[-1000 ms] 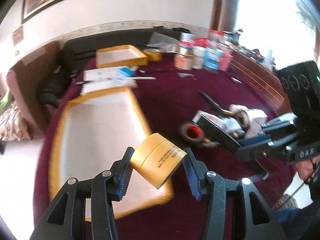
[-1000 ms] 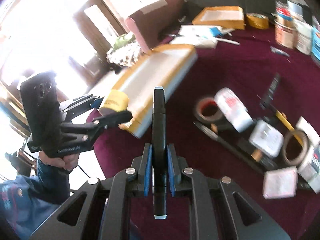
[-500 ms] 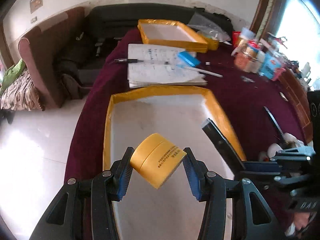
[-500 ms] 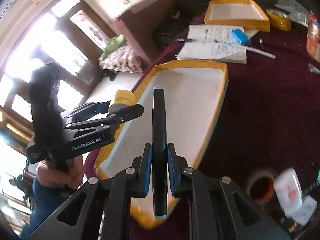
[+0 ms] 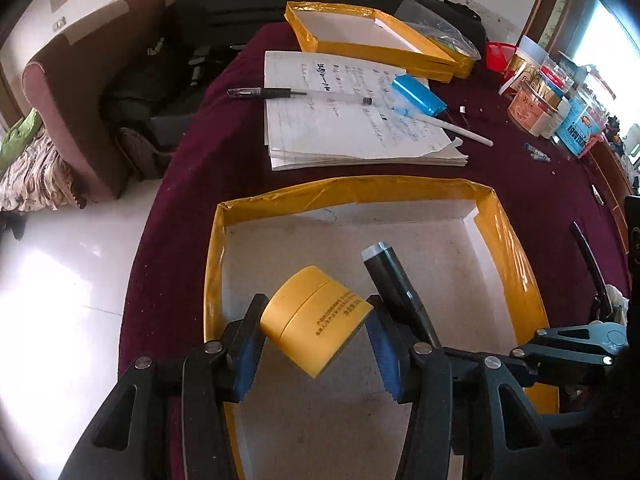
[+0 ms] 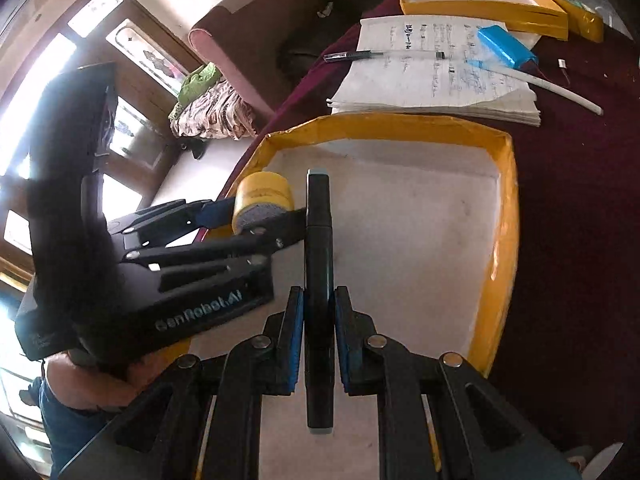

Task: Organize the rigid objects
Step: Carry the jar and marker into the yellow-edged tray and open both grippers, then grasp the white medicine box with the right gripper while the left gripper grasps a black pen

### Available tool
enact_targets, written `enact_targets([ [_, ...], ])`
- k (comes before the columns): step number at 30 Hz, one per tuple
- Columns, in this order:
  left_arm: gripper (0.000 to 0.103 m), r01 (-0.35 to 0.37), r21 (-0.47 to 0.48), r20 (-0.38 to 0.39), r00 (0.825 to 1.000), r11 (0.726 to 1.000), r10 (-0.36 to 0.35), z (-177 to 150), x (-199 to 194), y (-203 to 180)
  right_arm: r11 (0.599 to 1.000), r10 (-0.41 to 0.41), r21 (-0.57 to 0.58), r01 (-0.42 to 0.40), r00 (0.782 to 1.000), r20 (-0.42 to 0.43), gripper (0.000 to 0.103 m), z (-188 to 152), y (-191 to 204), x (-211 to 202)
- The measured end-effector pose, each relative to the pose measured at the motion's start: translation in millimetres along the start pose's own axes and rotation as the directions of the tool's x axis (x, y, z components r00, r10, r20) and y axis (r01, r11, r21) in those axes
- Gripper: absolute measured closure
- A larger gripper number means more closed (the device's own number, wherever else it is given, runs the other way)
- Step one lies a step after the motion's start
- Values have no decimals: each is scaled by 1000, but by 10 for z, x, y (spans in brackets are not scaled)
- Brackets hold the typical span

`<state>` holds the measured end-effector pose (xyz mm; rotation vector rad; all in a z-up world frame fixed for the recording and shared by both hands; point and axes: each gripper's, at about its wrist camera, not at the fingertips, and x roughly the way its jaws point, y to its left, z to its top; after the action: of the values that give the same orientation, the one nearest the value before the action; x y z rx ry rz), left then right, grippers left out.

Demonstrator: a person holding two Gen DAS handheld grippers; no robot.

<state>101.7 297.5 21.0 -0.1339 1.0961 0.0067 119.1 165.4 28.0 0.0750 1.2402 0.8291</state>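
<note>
While the yellow jar [image 5: 316, 320] was clamped tilted between the blue pads of the left gripper [image 5: 316, 338], it hung over the yellow-edged tray [image 5: 516, 264]. Beside it, the right gripper [image 6: 319, 340] held the black marker [image 6: 319, 264] tightly, over the same tray.

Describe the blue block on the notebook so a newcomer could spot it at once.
Start at the large yellow-rimmed tray on the maroon tablecloth. Just beyond it lies an open handwritten notebook. On its far right corner rests the blue block, the only solid bright blue thing among white pages and slim pens.
</note>
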Motion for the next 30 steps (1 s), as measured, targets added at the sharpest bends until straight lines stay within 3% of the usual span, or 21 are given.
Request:
enact_targets([
  [5,49,21,-18,15,1000,1000,-21,-3,-35,55,1000,5,-3,-5,1000,7,89,-10,18,22],
  [10,41,45,-30,23,999,999,-45,-8,-104,49,1000,14,-5,-14,1000,19,86,-30,29,4],
  [15,37,62,-43,73,996,997,-59,-52,-340,21,1000,21,-11,-20,999,42,85,-83,7,-152],
  [23,29,95,25,219,971,995,-98,-449,-1052,-363,992,128,-30,-125,983,129,80,-643,-169,-919],
  [30,25,194,142,252,941,971,-225,-943,-1319,-1227,984,156,34,-174,942,297,79,-1294,-813,-1837],
])
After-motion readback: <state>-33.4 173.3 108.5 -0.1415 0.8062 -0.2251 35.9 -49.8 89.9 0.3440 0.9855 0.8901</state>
